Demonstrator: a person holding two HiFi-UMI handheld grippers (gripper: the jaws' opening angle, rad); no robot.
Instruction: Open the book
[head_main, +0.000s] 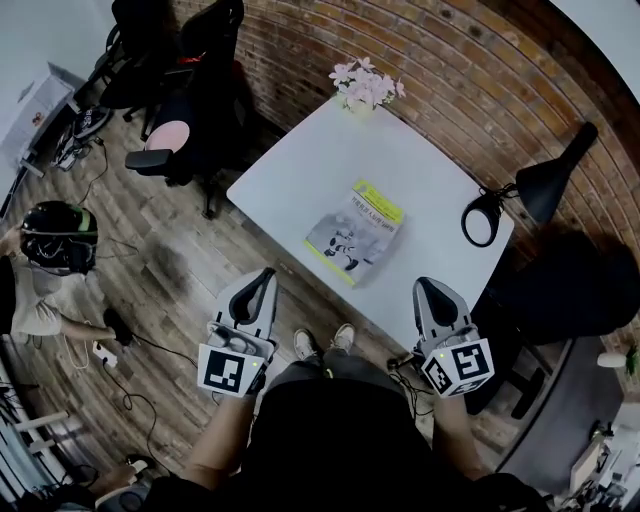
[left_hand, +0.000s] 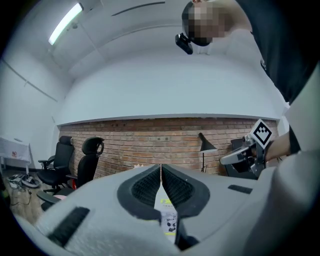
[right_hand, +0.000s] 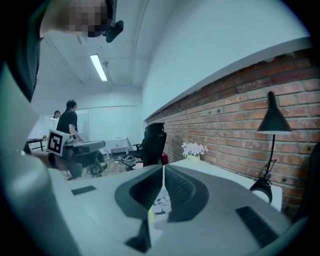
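A closed book (head_main: 355, 233) with a grey cover and yellow-green edge lies on the white table (head_main: 300, 170), near its front edge. In the left gripper view part of the book (left_hand: 169, 219) shows below the shut jaws. My left gripper (head_main: 265, 274) hangs in front of the table, short of its edge, shut and empty. My right gripper (head_main: 428, 286) hovers at the table's front edge, right of the book, also shut on nothing. A strip of the book (right_hand: 161, 204) peeks between the right jaws' lower edges.
A pot of pale pink flowers (head_main: 366, 86) stands at the table's far corner. A black desk lamp (head_main: 520, 195) sits at the right end. Black office chairs (head_main: 185, 95) stand left of the table by the brick wall. A person (head_main: 45, 270) crouches on the floor at left.
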